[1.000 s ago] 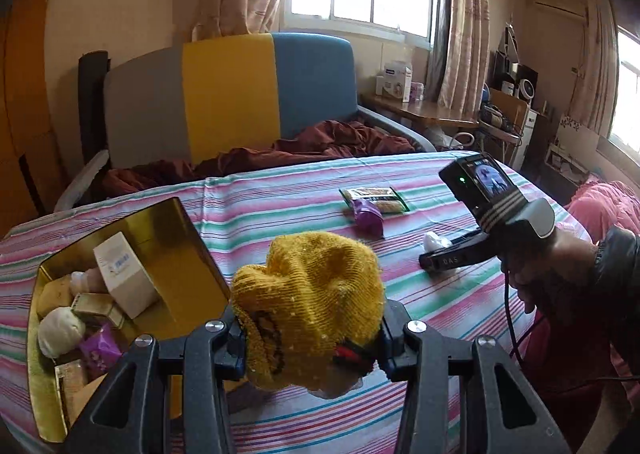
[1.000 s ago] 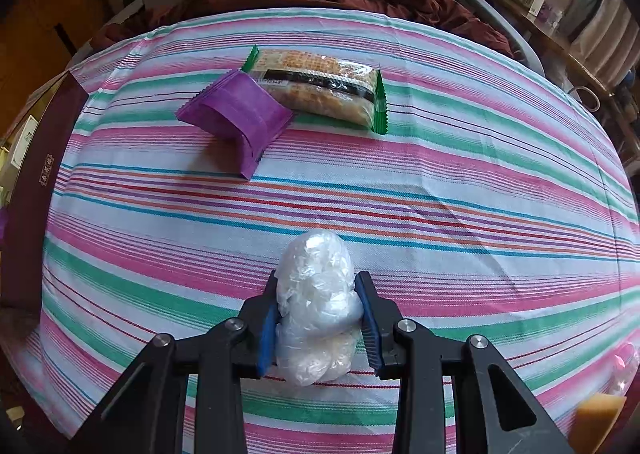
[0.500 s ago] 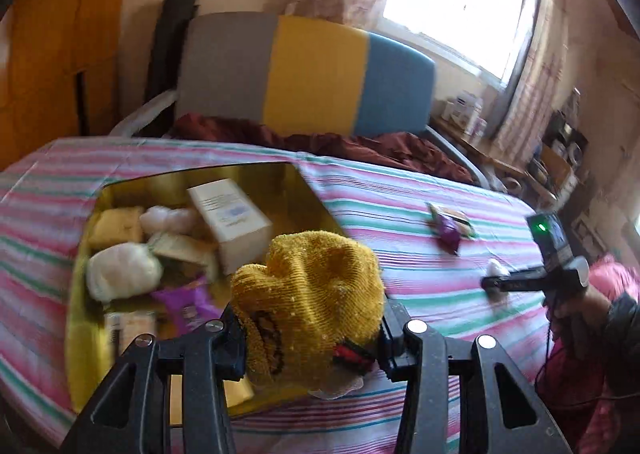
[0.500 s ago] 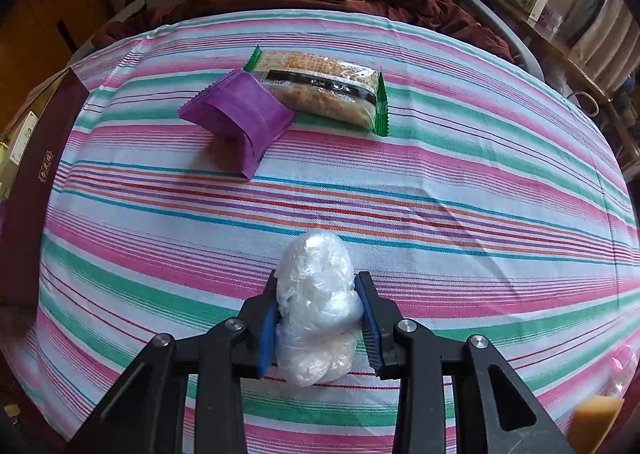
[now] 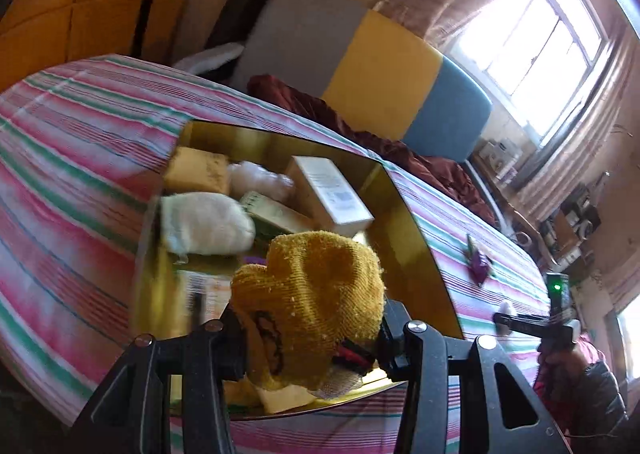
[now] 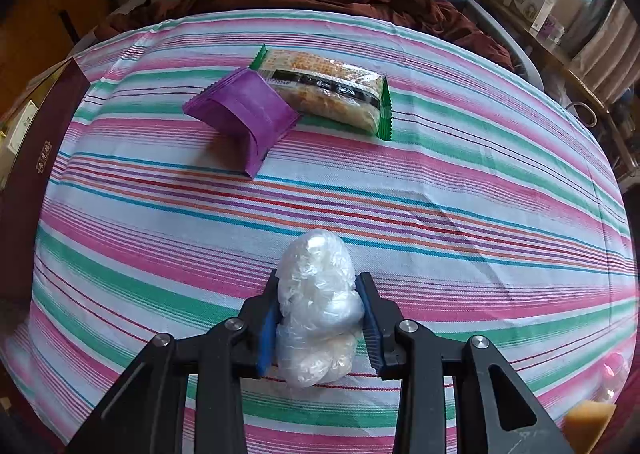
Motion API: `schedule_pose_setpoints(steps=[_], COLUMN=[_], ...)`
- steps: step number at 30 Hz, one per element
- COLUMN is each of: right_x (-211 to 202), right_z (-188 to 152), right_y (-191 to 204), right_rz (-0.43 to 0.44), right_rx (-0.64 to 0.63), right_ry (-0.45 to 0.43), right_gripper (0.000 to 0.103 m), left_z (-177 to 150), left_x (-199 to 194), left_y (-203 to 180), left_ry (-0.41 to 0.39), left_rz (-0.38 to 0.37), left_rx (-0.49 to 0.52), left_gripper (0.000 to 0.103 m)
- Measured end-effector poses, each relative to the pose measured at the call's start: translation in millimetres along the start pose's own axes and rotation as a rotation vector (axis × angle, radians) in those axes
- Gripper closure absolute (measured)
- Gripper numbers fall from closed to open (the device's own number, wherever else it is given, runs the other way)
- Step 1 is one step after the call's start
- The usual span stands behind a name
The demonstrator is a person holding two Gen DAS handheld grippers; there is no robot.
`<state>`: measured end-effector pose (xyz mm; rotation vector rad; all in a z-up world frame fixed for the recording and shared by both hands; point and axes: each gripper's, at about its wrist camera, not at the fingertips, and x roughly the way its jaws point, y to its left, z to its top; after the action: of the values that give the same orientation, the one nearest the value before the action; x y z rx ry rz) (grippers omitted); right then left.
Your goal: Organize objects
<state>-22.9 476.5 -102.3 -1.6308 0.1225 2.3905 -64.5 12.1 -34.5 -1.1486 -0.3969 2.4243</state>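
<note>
My left gripper (image 5: 310,338) is shut on a yellow knitted sock (image 5: 312,294) and holds it over the near part of the gold box (image 5: 416,230). The box holds a white carton (image 5: 332,194), a white bundle (image 5: 204,224), a tan block (image 5: 198,174) and other small items. My right gripper (image 6: 318,318) is shut on a clear plastic-wrapped bundle (image 6: 316,302) that rests low over the striped tablecloth (image 6: 460,194). A purple packet (image 6: 244,118) and a green-edged snack pack (image 6: 328,88) lie farther ahead on the cloth.
A grey, yellow and blue chair (image 5: 372,70) with a dark red cloth (image 5: 316,106) stands behind the table. The box's dark red side (image 6: 36,158) shows at the left of the right wrist view. A side table (image 6: 560,50) stands at the far right.
My left gripper has swung left and tilted, carrying the yellow sock from beside the box to over it. The right gripper and its bundle have stayed in place.
</note>
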Motion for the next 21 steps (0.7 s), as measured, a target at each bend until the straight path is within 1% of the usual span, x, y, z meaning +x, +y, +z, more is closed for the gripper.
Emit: schedule_pose_setpoints(steps=[3,7,9,11,12,15,18,21], right_x=[-0.5,-0.4,-0.3,0.0,0.0,0.1,0.2,-1.1], right_z=[-0.8,0.0,0.0,0.2,0.1,1.3,1.2,-1.8], right_y=[-0.8,-0.6,-0.6,0.3,0.2,-1.3,-1.2,-4.6], right_rz=[-0.002,-0.002,-0.002,-0.002,-0.001,0.000,-0.001,-0.001], right_rx=[-0.005,-0.007,-0.008,-0.010,-0.012,-0.014,-0.014,-0.015], right_ry=[-0.001,-0.002,-0.002,-0.002,-0.003,-0.003,-0.003,-0.004], right_gripper=[0.065,0.065,0.065,0.065,0.065,0.065,0.065,0.065], left_z=[-0.7,-7.5,-13.5,-20.7,-23.8,-30.0,-34.0,-35.7], left_x=[17.5,47.5,63.4,74.1,76.8,74.3,72.5,67.2], left_y=[-21.5,-40.7,-48.3,-50.0,-49.9,-51.0,-51.6,-50.5], left_ry=[0.037,0.124,0.170,0.207,0.220,0.206,0.207,0.203], left_rz=[-0.013,-0.003,0.023,0.062,0.068,0.099,0.110,0.100], left_rx=[0.068,0.124,0.160,0.182,0.186,0.232,0.250,0.246], left_gripper=[0.056,0.054,0.051,0.051,0.050,0.048,0.047,0.045])
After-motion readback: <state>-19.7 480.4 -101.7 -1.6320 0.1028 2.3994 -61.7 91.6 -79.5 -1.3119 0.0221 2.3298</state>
